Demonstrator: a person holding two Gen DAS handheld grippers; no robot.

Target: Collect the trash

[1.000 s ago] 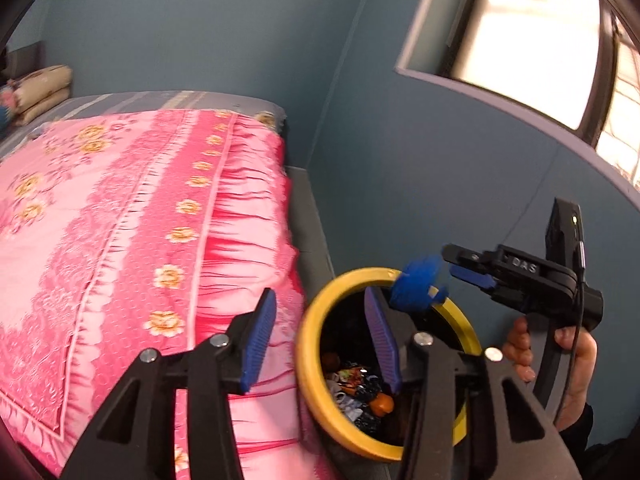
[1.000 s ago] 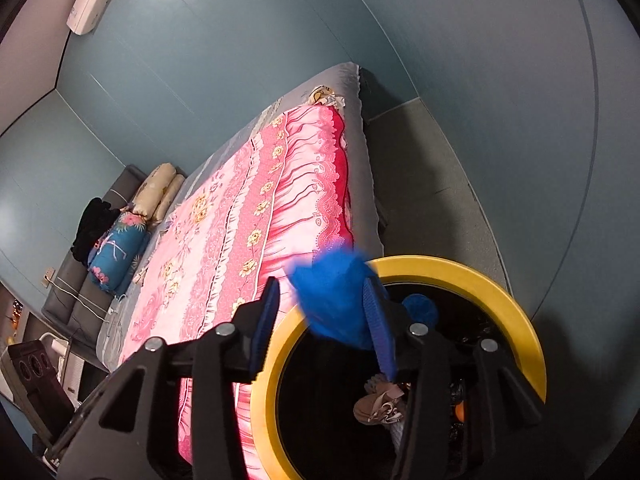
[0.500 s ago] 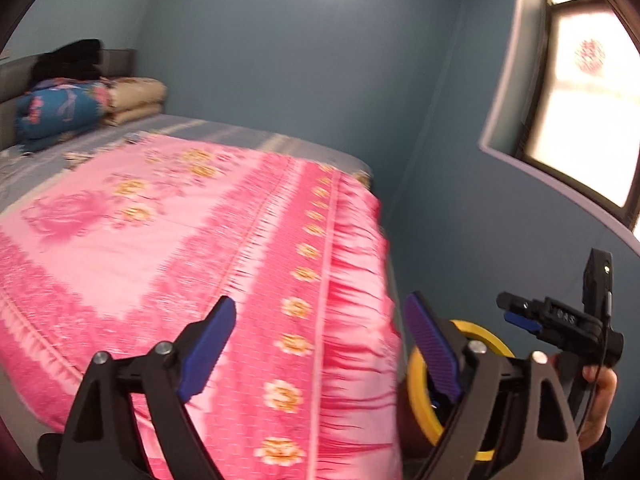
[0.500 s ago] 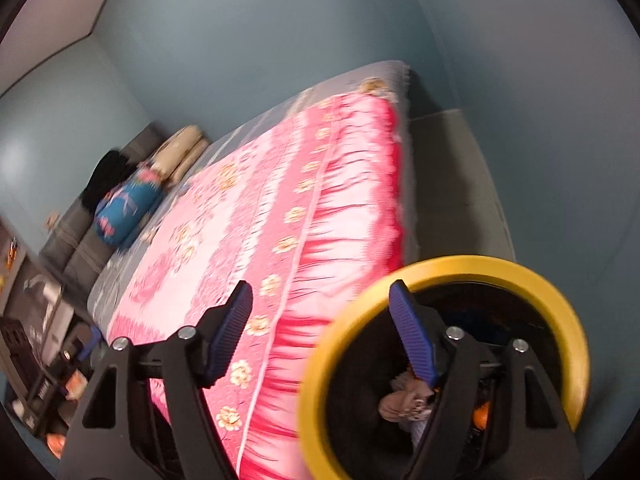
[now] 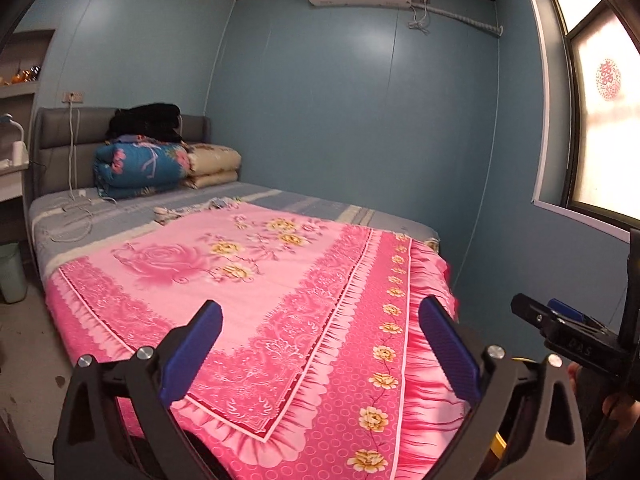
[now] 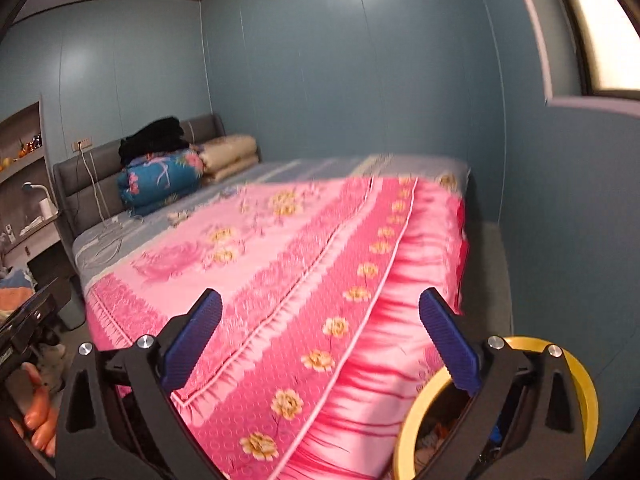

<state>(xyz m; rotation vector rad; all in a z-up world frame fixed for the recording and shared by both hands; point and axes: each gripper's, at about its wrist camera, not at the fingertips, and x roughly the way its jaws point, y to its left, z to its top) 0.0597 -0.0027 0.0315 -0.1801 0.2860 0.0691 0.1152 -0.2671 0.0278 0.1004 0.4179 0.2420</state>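
My left gripper (image 5: 320, 312) hangs over the near corner of the pink flowered blanket (image 5: 260, 288); its jaws are opening wide and nothing is between them. My right gripper (image 6: 320, 304) is opening too, with nothing in it, above the blanket's frilled edge. The yellow-rimmed trash bin (image 6: 416, 412) stands on the floor just under its right finger, with mixed litter inside. Only a sliver of that bin (image 5: 498, 446) shows in the left wrist view. Small crumpled scraps (image 5: 172, 212) lie on the grey sheet at the blanket's far edge.
Folded quilts (image 5: 140, 168) and black clothes (image 5: 144, 120) are piled against the grey headboard, with a white cable (image 5: 74, 208) trailing on the sheet. A pale green bin (image 5: 10, 272) stands at the left. The blue wall and window (image 5: 604, 140) close the right side.
Both views have swung up and left from the yellow bin to the bed. The blue scrap between the right gripper's fingers is gone. Both pairs of jaws have spread wide.
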